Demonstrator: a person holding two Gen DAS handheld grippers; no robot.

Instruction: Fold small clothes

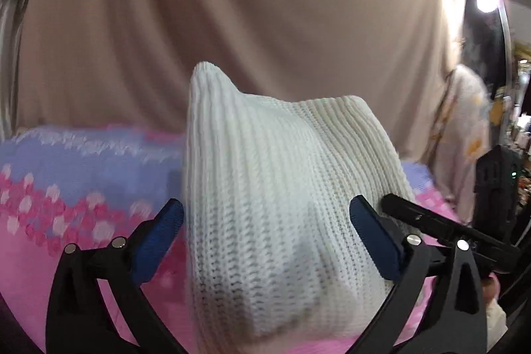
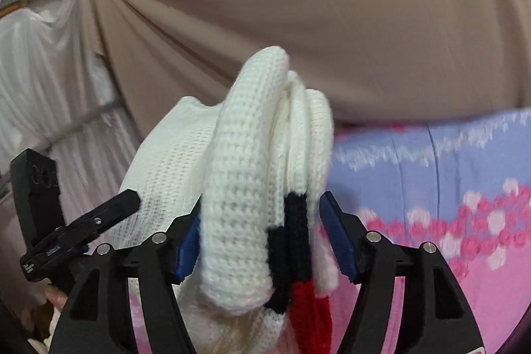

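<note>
Behind the pink-and-lilac bedspread (image 1: 66,175) hangs a beige curtain (image 1: 265,5); both claws gape around white knitwear (image 1: 265,188).

My left wrist camera is looking forward between my left fingers (image 1: 166,231), sitting very close to the white knit garment (image 1: 275,204) that is filling its centre. My right wrist camera is facing the same way from just beside it, equally close to the garment's folded edge (image 2: 252,188). Both views are sharing the knit, the pink and lilac bedspread (image 1: 66,175) below and the beige curtain (image 1: 265,5) behind.
</note>
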